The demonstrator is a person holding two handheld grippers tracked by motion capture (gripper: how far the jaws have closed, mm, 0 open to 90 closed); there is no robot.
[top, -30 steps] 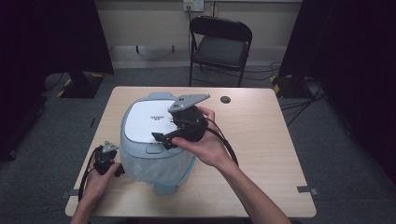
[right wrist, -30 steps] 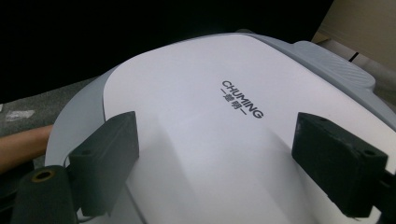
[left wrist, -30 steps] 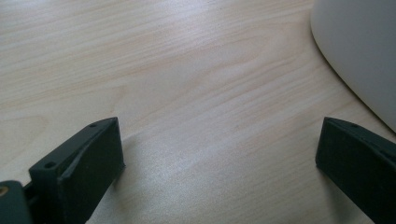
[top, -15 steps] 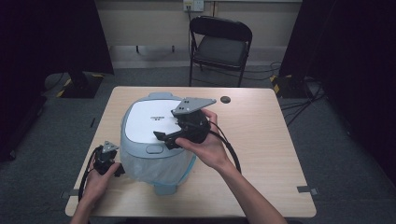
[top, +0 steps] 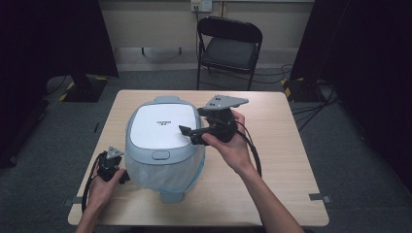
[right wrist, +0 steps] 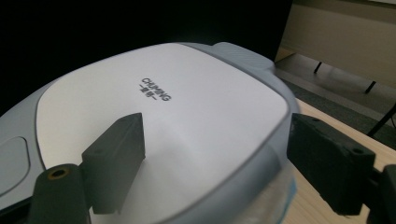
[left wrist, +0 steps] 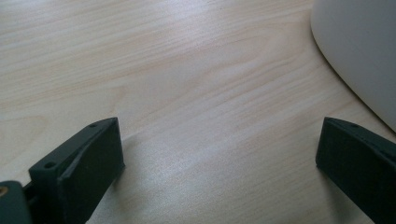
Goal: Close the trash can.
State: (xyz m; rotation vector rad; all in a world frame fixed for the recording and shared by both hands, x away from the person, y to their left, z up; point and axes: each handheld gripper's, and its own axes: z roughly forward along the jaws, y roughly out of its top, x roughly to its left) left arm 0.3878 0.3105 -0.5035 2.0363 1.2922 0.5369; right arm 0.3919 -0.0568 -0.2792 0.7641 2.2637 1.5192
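Showing: two hand-held grippers at a rice cooker on a pale wooden worktop.
Right hand-held gripper: held in the right hand above the cooker's right edge; jaws spread wide, empty, pointing across the lid.
Right gripper view: one jaw over the white lid panel, the other beyond the lid's rim on the worktop side; contact with the lid cannot be told.
Left hand-held gripper: held low in the left hand at the worktop's near left part, just beside the cooker's lower wall.
Left gripper view: jaws spread wide with bare wood between them; pale curved cooker wall ahead and to the far side of one jaw.
Rice cooker: directly ahead of the right hand-held gripper and beside the left one; grey-blue body, lid shut, dark lettering on the white panel, oval latch button on the near side of the lid.
Body wrap: clear plastic film around the lower body, below the right hand-held gripper.
Cables: black cable looping from the right hand-held gripper along the forearm; another looping from the left one.
Background: black folding chair on the floor, well beyond both hand-held grippers.
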